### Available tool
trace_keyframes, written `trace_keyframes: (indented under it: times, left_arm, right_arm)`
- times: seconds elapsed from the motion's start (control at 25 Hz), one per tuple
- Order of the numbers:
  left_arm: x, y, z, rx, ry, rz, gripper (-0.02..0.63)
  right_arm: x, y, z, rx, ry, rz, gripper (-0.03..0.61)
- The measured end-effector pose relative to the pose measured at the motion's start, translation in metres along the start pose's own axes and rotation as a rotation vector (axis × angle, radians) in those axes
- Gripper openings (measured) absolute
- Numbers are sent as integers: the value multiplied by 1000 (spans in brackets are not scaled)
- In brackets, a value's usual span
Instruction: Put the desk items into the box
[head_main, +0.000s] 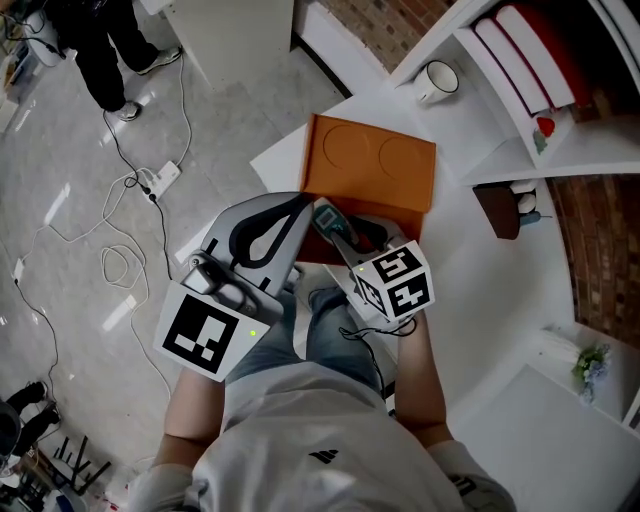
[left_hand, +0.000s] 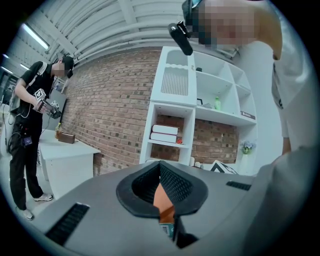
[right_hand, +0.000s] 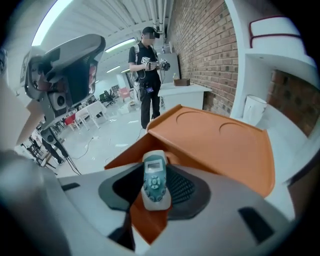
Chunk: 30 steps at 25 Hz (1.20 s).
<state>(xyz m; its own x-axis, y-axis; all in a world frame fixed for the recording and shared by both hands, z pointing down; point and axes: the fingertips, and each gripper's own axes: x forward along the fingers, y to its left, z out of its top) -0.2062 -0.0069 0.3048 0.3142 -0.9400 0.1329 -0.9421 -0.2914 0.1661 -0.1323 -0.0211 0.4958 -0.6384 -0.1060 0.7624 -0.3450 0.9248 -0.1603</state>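
Jaws of the right gripper (right_hand: 156, 186) clamp a grey remote (right_hand: 154, 172) by the orange box (right_hand: 225, 145). Left gripper (left_hand: 161, 172) jaws meet, empty.

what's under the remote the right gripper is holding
The orange box lies below the remote, clamped in the right gripper. The remote and the jaws cover that part of the box, so whether anything is inside cannot be seen.

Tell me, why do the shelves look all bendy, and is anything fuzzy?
Left gripper view: the wide lens bows the white shelves and darkens the corners. Right gripper view: same bulge, the remote looks sharp, a ceiling light glares. Head view: hardly bent, evenly lit.
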Motion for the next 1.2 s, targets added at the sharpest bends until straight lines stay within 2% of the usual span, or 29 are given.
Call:
trace_keyframes:
  times: [0.12, 0.4, 0.76, 1.2]
  left_arm:
    - [4, -6, 2, 8, 0, -27, 14]
    - [14, -19, 9, 31, -5, -100, 12]
    - [27, -45, 14, 55, -3, -206, 12]
    - [40, -84, 16, 79, 2, -330, 12]
  right_arm:
    - [-11, -3, 8, 43, -62, -16, 95]
    - [-38, -8, 25, 101, -185, -74, 13]
    - [-83, 0, 46, 72, -361, -158, 9]
    - [-143, 5, 60, 102, -569, -235, 8]
